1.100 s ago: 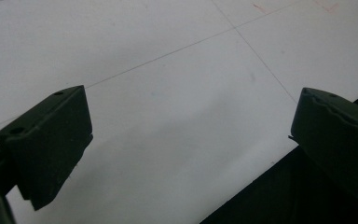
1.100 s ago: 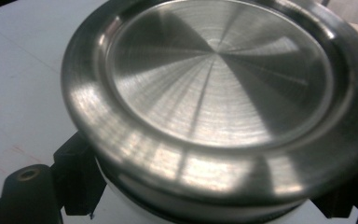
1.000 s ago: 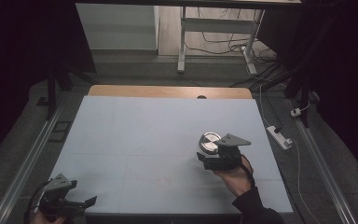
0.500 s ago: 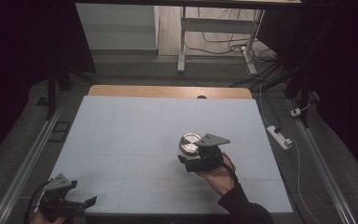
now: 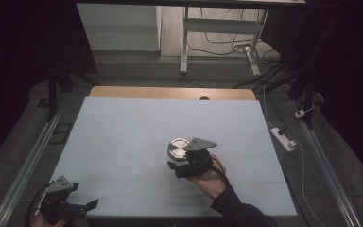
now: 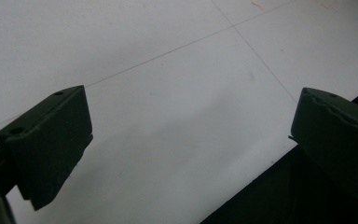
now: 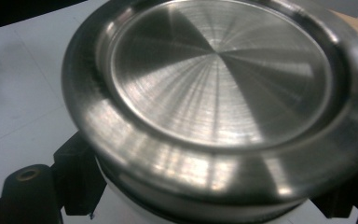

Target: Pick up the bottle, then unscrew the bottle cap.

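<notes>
Near the middle of the table [image 5: 123,127], toward its near right part: 1 round metal container [image 5: 177,148], between the jaws of the right gripper [image 5: 182,161] just behind it on the person's side. Far off at the near left corner, over the table edge: left gripper [image 5: 82,207], jaws apart. Beyond the far edge: a wooden strip [image 5: 170,92]. Right of the table, on the floor: a power strip [image 5: 283,138].

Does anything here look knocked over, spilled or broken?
Nothing stands out. The right gripper holds a round steel lid between its jaws above the pale table, and its surface looks clean and unmarked. The left gripper sits open at the near edge of the table.
</notes>
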A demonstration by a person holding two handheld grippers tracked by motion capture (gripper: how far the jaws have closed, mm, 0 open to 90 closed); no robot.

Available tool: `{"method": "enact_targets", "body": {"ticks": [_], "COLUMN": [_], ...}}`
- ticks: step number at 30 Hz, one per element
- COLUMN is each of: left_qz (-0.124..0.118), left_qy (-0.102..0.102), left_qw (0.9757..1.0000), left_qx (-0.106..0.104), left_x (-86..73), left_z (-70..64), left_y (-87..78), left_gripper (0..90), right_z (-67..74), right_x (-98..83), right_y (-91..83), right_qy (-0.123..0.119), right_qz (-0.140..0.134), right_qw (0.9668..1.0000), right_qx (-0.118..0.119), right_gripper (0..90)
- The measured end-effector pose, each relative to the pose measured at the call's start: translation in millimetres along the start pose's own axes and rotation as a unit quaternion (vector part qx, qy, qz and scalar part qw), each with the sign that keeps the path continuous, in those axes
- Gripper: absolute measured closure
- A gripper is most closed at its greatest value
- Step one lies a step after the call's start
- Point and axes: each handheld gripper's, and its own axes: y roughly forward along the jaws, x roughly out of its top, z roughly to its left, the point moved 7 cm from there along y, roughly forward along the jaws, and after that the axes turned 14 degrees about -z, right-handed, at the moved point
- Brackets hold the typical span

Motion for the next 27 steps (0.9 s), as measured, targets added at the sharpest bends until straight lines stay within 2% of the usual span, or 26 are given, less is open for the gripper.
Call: {"method": "enact_targets", "body": {"ticks": [13,21,25,27], "left_qz": [0.002,-0.014,-0.020,-0.027], "left_qy": [0.004,0.016,0.019,0.029], "left_qw": [1.0000,0.9997,0.9996,0.9991], "left_qx": [0.002,0.008,-0.001,-0.019], "left_x": [0.0,5.5,10.6,15.8], "left_z": [-0.8,-2.8,-5.2,-8.8], "left_y": [0.2,0.4,0.7,2.3], "left_gripper": [0.0,0.0,0.0,0.0], "right_z": [16.7,21.4,21.2,21.3], "right_x": [0.2,2.8,3.3,3.3], "right_y": [9.5,9.5,8.7,8.5], "right_qy": [-0.013,-0.014,-0.015,-0.015], "right_qz": [0.004,0.004,0.003,0.004], "right_qw": [0.9997,0.9996,0.9996,0.9995], "right_qx": [0.018,0.025,0.026,0.026], "right_gripper": [15.1,15.1,15.1,15.1]}}
